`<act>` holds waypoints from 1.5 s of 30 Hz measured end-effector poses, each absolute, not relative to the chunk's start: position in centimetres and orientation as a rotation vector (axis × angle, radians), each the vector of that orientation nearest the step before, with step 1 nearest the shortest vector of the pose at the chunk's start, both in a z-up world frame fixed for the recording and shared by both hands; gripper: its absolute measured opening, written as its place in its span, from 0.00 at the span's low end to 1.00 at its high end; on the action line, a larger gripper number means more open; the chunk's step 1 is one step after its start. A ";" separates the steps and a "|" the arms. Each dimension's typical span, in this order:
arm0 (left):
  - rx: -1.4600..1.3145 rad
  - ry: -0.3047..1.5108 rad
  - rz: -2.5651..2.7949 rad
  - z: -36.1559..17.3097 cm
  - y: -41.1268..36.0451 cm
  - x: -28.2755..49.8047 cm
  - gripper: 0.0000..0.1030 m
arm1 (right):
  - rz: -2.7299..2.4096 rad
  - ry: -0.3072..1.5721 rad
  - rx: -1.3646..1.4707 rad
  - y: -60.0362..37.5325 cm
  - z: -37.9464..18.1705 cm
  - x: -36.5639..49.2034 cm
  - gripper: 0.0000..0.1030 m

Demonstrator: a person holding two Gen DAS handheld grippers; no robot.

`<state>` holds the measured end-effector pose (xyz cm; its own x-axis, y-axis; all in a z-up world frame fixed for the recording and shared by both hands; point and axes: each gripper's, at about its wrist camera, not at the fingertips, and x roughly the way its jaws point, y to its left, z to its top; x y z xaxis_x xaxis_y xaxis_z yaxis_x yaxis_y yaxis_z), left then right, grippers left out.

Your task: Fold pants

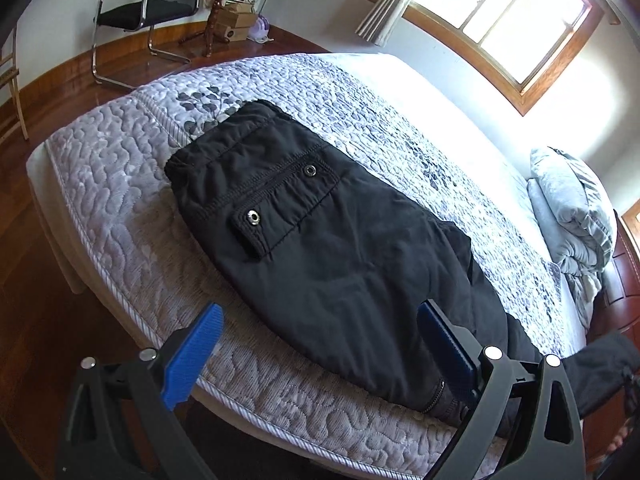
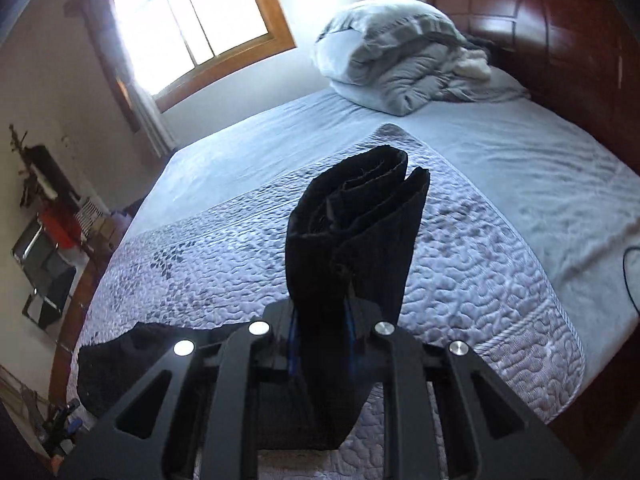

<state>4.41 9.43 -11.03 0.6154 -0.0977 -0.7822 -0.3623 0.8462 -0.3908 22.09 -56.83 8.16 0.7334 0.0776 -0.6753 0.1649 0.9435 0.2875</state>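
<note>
Black pants [image 1: 320, 240] lie on the quilted bed cover [image 1: 120, 184], waistband and snap pocket toward the foot of the bed. My left gripper [image 1: 320, 344] hovers open just above the seat of the pants, blue pads wide apart and touching nothing. In the right wrist view my right gripper [image 2: 320, 340] is shut on the leg ends of the pants [image 2: 356, 216], which stick up between the pads as a bunched black fold lifted off the bed. Another part of the pants [image 2: 120, 364] shows at the lower left.
A crumpled grey duvet and pillow [image 2: 396, 56] lie at the head of the bed by the dark wooden headboard [image 2: 560, 60]. A black chair [image 1: 148, 8] and boxes [image 1: 236, 20] stand on the wood floor beyond the bed's foot. A window [image 1: 500, 12] is on the far wall.
</note>
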 end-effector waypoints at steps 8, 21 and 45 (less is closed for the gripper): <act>-0.604 0.891 0.178 -11.3 10.8 3.2 0.95 | 0.102 0.797 0.107 -46.3 8.4 24.3 0.16; -0.653 0.871 0.213 -11.7 13.5 1.6 0.95 | 0.250 0.968 -0.067 -34.9 1.8 26.1 0.16; -0.695 0.874 0.227 -12.7 14.4 1.1 0.95 | 0.359 1.107 -0.222 -27.1 -4.7 24.6 0.16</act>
